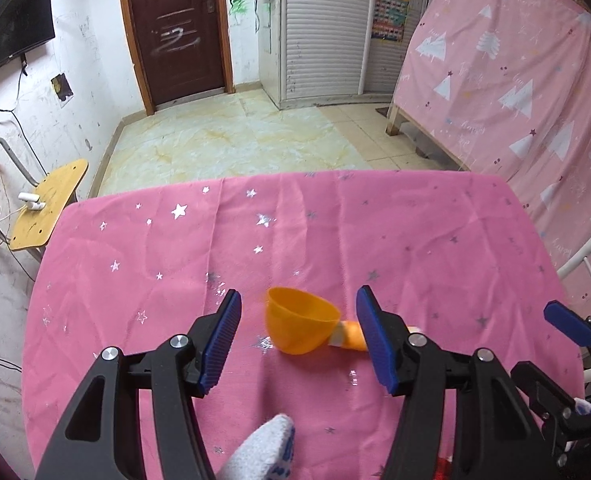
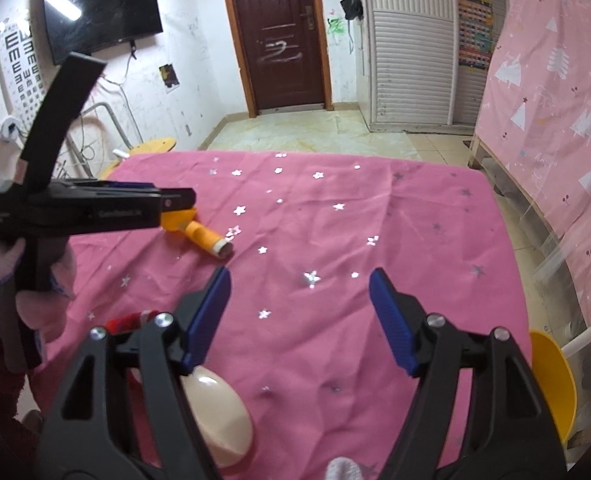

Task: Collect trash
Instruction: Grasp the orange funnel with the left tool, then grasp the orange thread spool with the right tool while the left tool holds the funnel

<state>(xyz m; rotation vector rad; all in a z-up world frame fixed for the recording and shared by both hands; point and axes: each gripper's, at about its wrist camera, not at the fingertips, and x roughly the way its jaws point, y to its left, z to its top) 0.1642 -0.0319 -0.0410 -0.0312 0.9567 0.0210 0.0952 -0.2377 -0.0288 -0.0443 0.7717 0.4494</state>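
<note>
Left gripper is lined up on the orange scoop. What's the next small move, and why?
Probably ease the left gripper forward and down, then close. Its fingers stand open on either side of the orange scoop, which lies on the pink tablecloth untouched, with its handle pointing toward the right finger. The right gripper is open and empty, away from it.

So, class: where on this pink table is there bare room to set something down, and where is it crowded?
Free: the cloth from the scoop to the far edge, and its right half. Crowded: the near left, with the scoop, the left gripper over it, and a cream egg shape.
</note>
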